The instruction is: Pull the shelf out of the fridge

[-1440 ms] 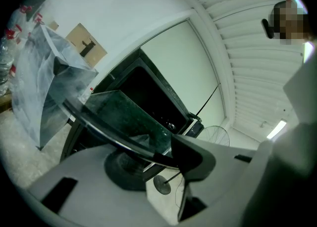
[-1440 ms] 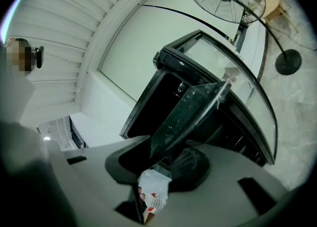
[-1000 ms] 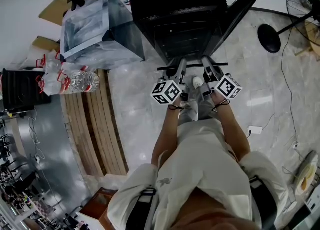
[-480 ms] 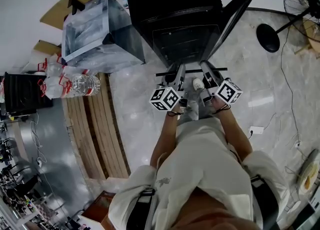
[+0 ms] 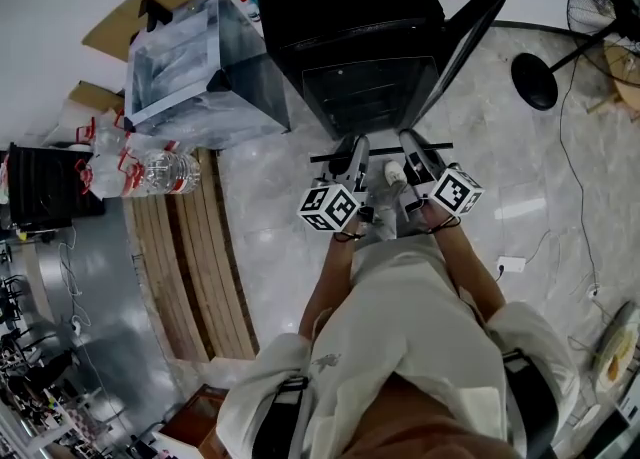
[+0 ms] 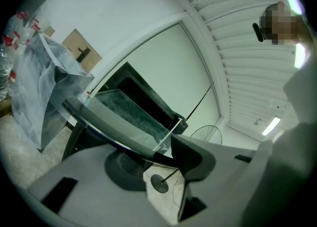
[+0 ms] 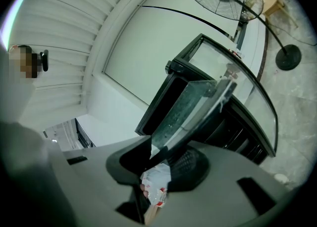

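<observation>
Both grippers are clamped on the glass shelf's (image 6: 126, 112) trimmed front edge, the left gripper (image 5: 352, 155) beside the right gripper (image 5: 412, 147). The pane stretches ahead of them into the black fridge (image 5: 345, 7). It looks stiff, slick and breakable, so that front trim seems the best hold.

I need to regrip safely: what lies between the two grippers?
Head view: only the front edge of the shelf runs between left gripper and right gripper, both shut on it; a white shoe shows below.
</observation>
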`<state>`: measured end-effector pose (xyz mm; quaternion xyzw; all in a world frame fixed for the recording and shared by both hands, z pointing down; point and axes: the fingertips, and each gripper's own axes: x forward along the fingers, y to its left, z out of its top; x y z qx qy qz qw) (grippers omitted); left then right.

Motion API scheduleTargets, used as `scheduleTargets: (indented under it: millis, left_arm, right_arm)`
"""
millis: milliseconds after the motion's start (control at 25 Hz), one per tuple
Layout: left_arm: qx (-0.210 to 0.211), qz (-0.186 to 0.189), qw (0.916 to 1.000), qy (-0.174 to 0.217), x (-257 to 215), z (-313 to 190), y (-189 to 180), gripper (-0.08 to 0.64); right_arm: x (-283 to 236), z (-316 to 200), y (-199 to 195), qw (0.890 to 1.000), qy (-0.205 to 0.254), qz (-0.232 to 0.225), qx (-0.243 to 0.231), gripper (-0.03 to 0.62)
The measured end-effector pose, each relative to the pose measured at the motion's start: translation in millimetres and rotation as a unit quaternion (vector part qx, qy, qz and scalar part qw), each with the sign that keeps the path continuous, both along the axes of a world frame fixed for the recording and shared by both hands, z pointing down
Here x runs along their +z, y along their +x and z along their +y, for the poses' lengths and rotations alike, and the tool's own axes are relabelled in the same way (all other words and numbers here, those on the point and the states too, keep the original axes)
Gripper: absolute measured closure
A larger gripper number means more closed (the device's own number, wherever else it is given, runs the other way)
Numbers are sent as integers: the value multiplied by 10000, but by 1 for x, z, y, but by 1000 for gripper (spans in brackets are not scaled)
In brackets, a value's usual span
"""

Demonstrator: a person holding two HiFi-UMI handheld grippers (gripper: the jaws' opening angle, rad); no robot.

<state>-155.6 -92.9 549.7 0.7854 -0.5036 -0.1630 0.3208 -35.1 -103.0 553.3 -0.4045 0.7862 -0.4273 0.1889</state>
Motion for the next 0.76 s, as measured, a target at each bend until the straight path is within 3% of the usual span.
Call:
scheduleTargets:
  millis: [760]
  left_arm:
    - [-23,21,10000,24,-3,4,-5,408]
  right_arm:
    - [-4,2,-6,9999,-14,92,-119,508]
